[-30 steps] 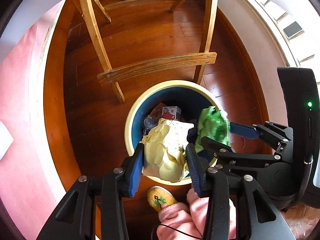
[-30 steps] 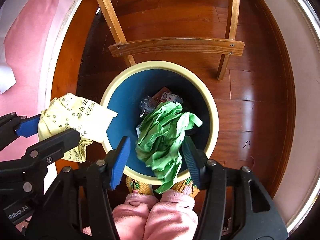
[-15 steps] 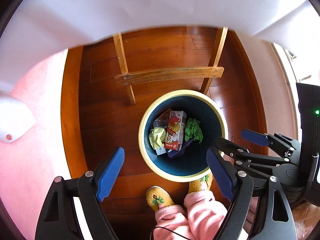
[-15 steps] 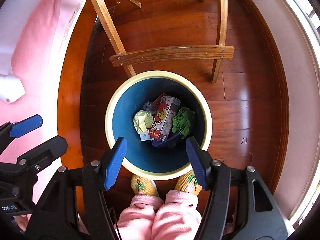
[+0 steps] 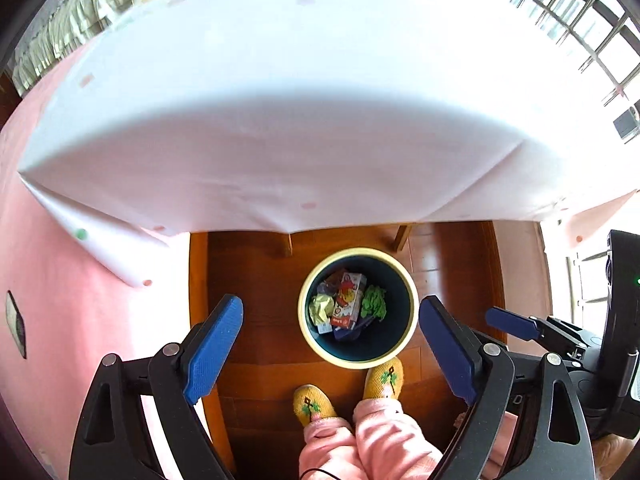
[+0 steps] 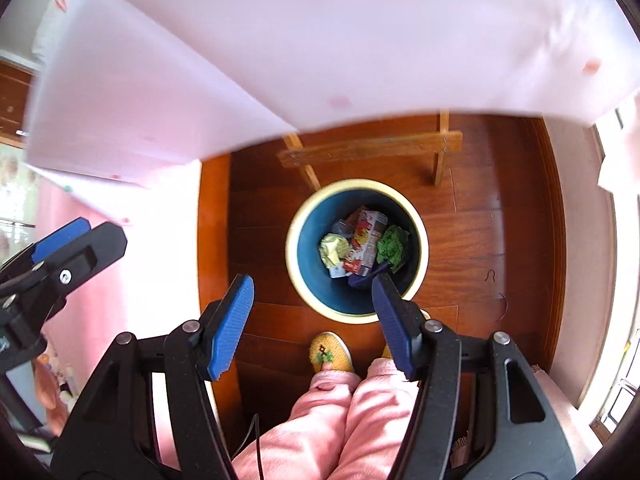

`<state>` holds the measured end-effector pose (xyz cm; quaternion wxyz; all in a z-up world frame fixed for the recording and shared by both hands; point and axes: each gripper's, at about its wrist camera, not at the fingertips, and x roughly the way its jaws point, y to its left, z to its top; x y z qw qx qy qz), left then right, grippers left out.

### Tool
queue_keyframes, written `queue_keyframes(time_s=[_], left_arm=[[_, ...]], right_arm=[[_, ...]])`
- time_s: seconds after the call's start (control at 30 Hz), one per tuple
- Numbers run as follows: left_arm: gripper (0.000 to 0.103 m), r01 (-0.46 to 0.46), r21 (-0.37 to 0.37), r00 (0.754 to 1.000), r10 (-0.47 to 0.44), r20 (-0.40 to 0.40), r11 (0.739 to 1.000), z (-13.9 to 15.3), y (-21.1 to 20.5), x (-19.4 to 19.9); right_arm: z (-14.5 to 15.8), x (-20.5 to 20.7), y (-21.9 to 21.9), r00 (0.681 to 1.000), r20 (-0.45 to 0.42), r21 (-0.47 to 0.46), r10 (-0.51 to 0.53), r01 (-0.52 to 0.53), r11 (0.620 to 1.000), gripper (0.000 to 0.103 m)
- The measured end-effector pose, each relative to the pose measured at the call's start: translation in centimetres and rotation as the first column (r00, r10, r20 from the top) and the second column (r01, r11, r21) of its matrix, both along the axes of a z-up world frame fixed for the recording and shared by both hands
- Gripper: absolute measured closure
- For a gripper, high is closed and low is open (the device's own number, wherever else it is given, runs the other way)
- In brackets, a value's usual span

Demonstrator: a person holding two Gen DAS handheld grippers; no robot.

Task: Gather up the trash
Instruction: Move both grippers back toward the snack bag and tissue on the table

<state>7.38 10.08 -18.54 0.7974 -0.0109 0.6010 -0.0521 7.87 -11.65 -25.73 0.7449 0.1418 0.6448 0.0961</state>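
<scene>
A round bin with a cream rim and blue inside stands on the wooden floor below me. Inside lie a crumpled yellow paper, a crumpled green paper and a red-and-white carton. My left gripper is open and empty, high above the bin. Equally empty, my right gripper stands open above the bin's near edge. The right gripper also shows at the right of the left wrist view, and the left gripper at the left of the right wrist view.
A table under a white cloth fills the upper half of both views. A wooden frame with a crossbar stands behind the bin. The person's pink trouser legs and yellow slippers are just in front of the bin.
Both grippers opened and dropped the yellow and green papers into the bin. Since then both have risen well above it, bringing the table's white cloth into view.
</scene>
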Motion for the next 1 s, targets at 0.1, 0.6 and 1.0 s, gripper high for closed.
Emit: queue_keyframes(time_s=[0.1,0.6,1.0], left_arm=[[0.012,-0.006,0.001,0.998,0.006,0.063,1.000,5.5,0.1,-0.5],[0.012,-0.031,0.056,0.962,0.014,0.272,0.998,26.6,-0.4,1.8],[0.012,0.045,0.148,0.930,-0.095,0.355,0.988,32.8,1.1,14.1]], right_arm=[[5.4,0.1,-0.4,0.998,0.053,0.034,0.030,-0.031,0.999,0.044],[25.7,5.6,-4.9,0.933,0.354,0.040,0.064,-0.084,0.996,0.044],[32.6,17.1,-6.6,0.881,0.472,-0.027,0.026,-0.015,1.000,0.044]])
